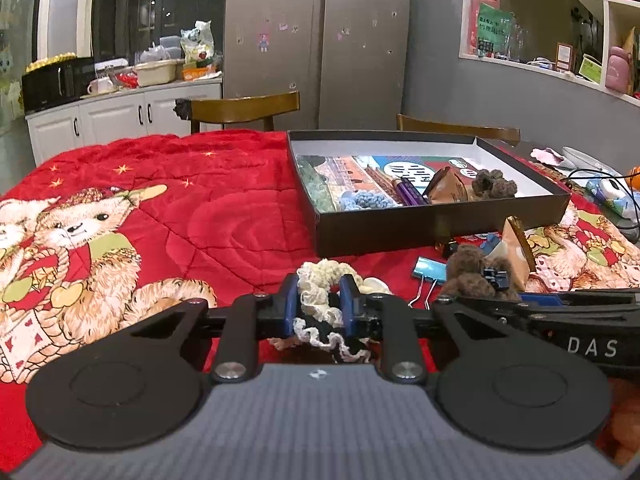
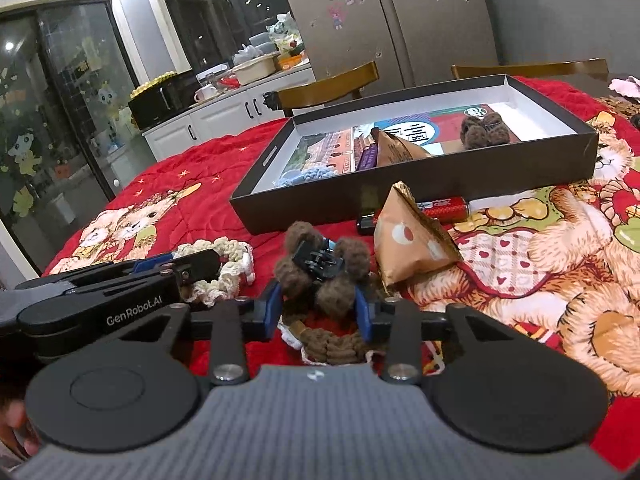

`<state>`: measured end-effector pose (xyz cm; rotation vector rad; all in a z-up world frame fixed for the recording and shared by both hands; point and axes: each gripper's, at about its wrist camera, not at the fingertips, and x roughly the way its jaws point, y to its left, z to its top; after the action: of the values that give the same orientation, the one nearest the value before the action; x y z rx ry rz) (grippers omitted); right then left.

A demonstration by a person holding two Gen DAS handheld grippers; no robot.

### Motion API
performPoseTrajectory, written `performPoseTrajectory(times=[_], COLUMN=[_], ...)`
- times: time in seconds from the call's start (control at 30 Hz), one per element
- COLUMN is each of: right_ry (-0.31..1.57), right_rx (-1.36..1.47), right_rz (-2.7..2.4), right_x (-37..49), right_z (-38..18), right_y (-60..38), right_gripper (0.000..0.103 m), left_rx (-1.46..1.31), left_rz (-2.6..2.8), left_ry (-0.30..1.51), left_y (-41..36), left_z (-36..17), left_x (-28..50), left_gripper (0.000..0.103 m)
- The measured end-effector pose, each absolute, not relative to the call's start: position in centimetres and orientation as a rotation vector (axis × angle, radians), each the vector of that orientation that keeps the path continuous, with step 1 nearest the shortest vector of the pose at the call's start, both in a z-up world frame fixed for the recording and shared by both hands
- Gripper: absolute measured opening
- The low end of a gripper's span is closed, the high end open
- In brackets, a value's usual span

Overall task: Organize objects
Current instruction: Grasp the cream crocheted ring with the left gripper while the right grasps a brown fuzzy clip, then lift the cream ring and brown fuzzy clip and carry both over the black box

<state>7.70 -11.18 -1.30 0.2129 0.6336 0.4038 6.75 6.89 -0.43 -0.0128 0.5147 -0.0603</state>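
The cream crocheted scrunchie (image 1: 320, 280) sits low on the red bear-print blanket (image 1: 200, 208) that covers the worktop, and the left hand-held gripper (image 1: 320, 300) has its blue pads pressed on it from both sides — clamped, with frilly loops spilling out below the jaws. Just to its right lies the brown fuzzy hair clip (image 2: 320, 268), a black claw with woolly brown pompoms. The right hand-held gripper (image 2: 318, 312) straddles it, and its blue fingers (image 2: 271, 312) press against the lowest pompom, so it is clamped on the clip. The two grippers lie side by side, near each other, both angled down toward the cloth.

Behind them stands the dark shallow box (image 1: 440, 224) with a white inside. It holds a printed card, a blue crocheted piece (image 1: 364, 200), a purple tube (image 1: 410, 192), a brown snack packet and another brown fuzzy piece (much like the clip outside). In front of the box, on the blanket, lie a second brown snack packet (image 2: 412, 244), a red lighter (image 2: 444, 208) and a blue binder clip (image 1: 430, 270).
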Motion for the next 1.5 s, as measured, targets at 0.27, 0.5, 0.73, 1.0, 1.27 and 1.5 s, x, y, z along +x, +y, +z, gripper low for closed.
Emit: performPoseTrajectory(times=[0.27, 0.5, 0.73, 1.0, 1.27, 1.5], right_ry=[0.617, 0.62, 0.577, 0.497, 0.462, 0.442], right_rx=[0.195, 0.204, 0.204, 0.188, 0.178, 0.189], right_rz=[0.396, 0.396, 0.395, 0.388, 0.379, 0.369], right_x=[7.4, 7.4, 7.0, 6.1, 5.8, 5.8], right_z=[-1.2, -1.2, -0.9, -0.1, 0.3, 0.5], right_y=[-11.0, -11.2, -11.4, -11.5, -11.5, -12.0], right_gripper=[0.022, 0.021, 0.02, 0.019, 0.019, 0.019], left_rx=[0.003, 0.025, 0.022, 0.03, 0.01, 0.009], left_rz=[-0.056, -0.062, -0.051, -0.054, -0.065, -0.049], left_ry=[0.48, 0.444, 0.446, 0.408, 0.363, 0.344], left_y=[6.7, 6.5, 6.6, 6.4, 6.6, 6.4], left_z=[-0.2, 0.0, 0.1, 0.2, 0.5, 0.7], left_x=[6.2, 5.5, 5.6, 5.0, 4.4, 4.1], left_gripper=[0.016, 0.015, 0.015, 0.015, 0.015, 0.015])
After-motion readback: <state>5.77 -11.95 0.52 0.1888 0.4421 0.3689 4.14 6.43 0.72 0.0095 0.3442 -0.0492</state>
